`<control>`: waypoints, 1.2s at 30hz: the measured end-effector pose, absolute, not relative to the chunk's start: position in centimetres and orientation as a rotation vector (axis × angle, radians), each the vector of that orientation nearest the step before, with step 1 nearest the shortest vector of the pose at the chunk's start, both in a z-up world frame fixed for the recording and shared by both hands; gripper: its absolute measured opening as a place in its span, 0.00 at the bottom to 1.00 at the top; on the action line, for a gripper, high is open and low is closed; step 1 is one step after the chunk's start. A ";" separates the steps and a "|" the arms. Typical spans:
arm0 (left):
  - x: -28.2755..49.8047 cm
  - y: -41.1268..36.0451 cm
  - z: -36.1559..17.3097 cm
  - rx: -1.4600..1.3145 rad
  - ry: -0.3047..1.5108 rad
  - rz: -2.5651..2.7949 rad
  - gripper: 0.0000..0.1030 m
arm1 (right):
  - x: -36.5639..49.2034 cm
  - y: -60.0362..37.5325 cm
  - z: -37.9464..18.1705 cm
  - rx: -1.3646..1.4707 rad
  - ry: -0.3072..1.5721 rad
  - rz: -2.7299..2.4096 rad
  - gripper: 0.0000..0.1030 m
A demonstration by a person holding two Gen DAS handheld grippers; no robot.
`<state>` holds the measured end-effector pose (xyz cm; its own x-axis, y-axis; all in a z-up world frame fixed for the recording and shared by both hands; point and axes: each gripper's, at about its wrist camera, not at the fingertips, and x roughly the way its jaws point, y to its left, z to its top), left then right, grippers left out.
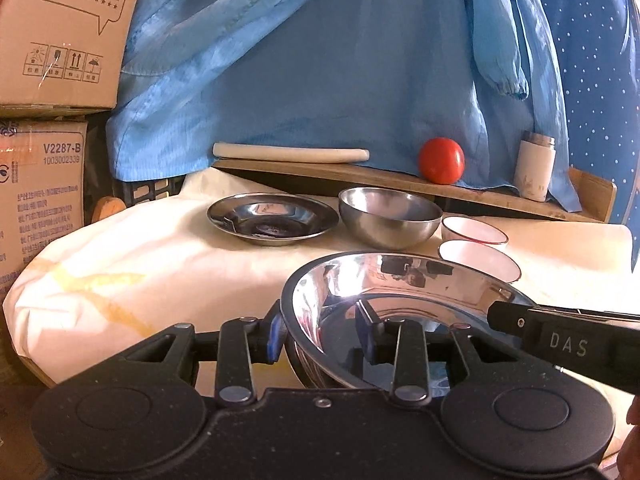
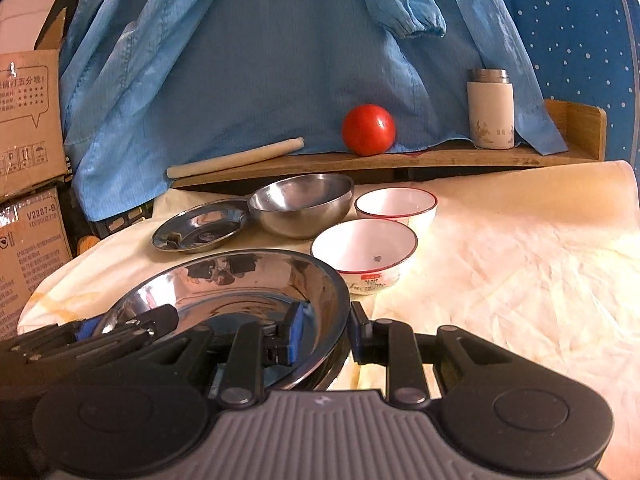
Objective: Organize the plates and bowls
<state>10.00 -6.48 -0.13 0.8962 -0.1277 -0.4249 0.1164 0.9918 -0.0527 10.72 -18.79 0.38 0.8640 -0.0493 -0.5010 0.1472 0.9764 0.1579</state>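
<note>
From my left wrist camera I get the cardboard boxes (image 1: 52,32) stacked at the far left, with a printed code on the lower one, and the right gripper (image 1: 496,316) coming in from the right edge as a black bar lettered "DAS". My right wrist camera gives me what the left one cuts off: both white bowls with red rims (image 2: 366,250) in full, the nearer one with a red label on its side, and the left gripper (image 2: 132,326) lying in over the plate's left rim with a blue pad showing.

The steel plate (image 1: 400,300) I am carrying is tilted and sits close under both cameras. In the left view, my left gripper (image 1: 322,338) straddles the plate's near-left rim: one blue pad outside, one inside on the shiny face. I cannot tell from the pictures whether those pads are truly pressing. In the right view, my right gripper (image 2: 324,330) straddles the plate's right rim (image 2: 240,292), one blue pad inside the dish and the other just outside the edge, clamped on it as far as I can see.

Beyond the carried plate, on the cream cloth (image 2: 520,260), a second steel plate (image 2: 200,230) rests beside a steel bowl (image 2: 302,204), the two touching or nearly so. Behind them a wooden shelf (image 2: 440,158) carries a rolling pin (image 2: 236,158), a red tomato (image 2: 368,130) and a white flask (image 2: 490,110), with blue fabric (image 2: 260,60) hanging over the back.
</note>
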 end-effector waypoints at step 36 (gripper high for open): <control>13.7 -0.3 0.4 -0.189 0.494 0.026 0.99 | 11.9 -19.8 0.4 0.227 0.472 -0.066 0.98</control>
